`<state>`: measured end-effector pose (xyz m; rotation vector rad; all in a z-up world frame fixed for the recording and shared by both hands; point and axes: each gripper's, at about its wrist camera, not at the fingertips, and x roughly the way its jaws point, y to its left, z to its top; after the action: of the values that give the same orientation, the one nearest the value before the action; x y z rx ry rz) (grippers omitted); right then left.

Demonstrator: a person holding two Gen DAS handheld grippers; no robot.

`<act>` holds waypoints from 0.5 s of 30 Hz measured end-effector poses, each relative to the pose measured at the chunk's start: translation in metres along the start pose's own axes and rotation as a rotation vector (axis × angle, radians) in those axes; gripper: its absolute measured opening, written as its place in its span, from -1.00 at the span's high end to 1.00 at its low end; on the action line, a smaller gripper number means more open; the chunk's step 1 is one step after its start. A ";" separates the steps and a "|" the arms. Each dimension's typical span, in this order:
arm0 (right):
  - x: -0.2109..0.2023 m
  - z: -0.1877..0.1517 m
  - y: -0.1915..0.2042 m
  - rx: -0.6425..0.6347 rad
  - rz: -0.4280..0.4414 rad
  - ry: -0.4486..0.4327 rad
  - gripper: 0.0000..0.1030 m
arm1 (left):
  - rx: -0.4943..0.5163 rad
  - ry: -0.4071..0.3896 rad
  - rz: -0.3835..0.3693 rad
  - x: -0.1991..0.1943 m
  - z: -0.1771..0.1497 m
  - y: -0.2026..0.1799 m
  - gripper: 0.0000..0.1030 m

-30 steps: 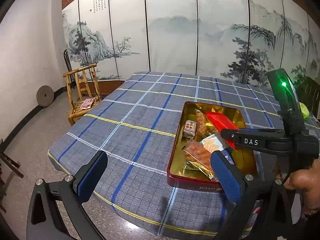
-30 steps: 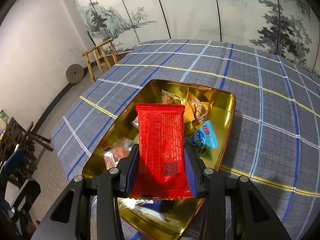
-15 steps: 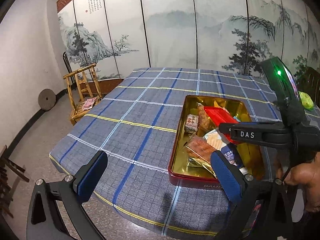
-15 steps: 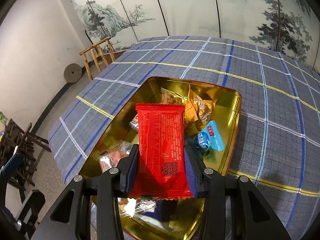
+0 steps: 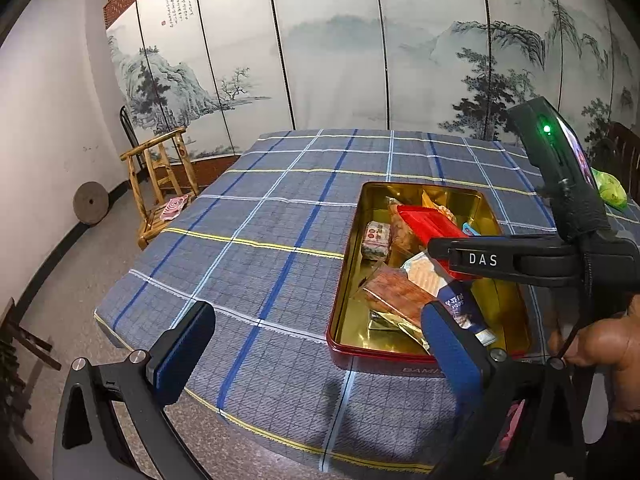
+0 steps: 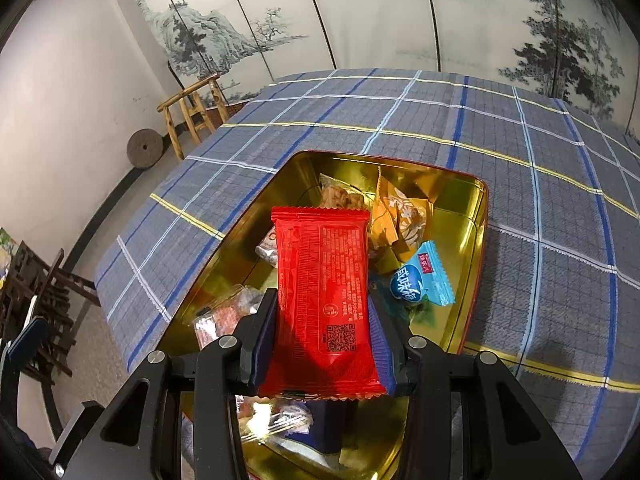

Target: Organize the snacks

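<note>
A gold-lined tin (image 6: pixel 478 216) with a red outer wall (image 5: pixel 348 354) sits on the blue plaid tablecloth (image 5: pixel 260 240) and holds several wrapped snacks. My right gripper (image 6: pixel 324 312) is shut on a red snack packet (image 6: pixel 324 264), holding it just above the tin's near half. Below it lie a light blue packet (image 6: pixel 422 280), an orange packet (image 6: pixel 400 220) and a clear packet of reddish snacks (image 6: pixel 224 316). In the left wrist view the right gripper (image 5: pixel 444 248) reaches in from the right with the red packet (image 5: pixel 424 220). My left gripper (image 5: pixel 320 344) hangs open near the tin's front left corner, holding nothing.
A person's hand (image 5: pixel 600 344) grips the right tool. A wooden chair (image 5: pixel 160 184) and a stone disc (image 5: pixel 91 203) stand by the left wall. A green object (image 5: pixel 610 190) lies at the table's far right. The table's near edge (image 5: pixel 280 440) is just below the left gripper.
The left wrist view has tilted slightly. The right gripper keeps the same hold on the red packet over the tin.
</note>
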<state>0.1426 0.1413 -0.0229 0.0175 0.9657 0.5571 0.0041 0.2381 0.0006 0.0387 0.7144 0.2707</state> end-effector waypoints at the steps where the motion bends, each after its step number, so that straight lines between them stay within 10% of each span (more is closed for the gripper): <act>1: 0.001 0.000 0.000 0.000 0.000 0.000 0.15 | 0.000 0.000 -0.001 0.000 0.000 0.000 -0.97; 15: 0.004 0.000 -0.001 0.002 0.002 0.002 0.11 | -0.005 -0.016 0.002 0.002 0.002 -0.001 -0.97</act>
<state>0.1445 0.1417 -0.0262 0.0198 0.9679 0.5581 0.0071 0.2377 0.0012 0.0366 0.6978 0.2740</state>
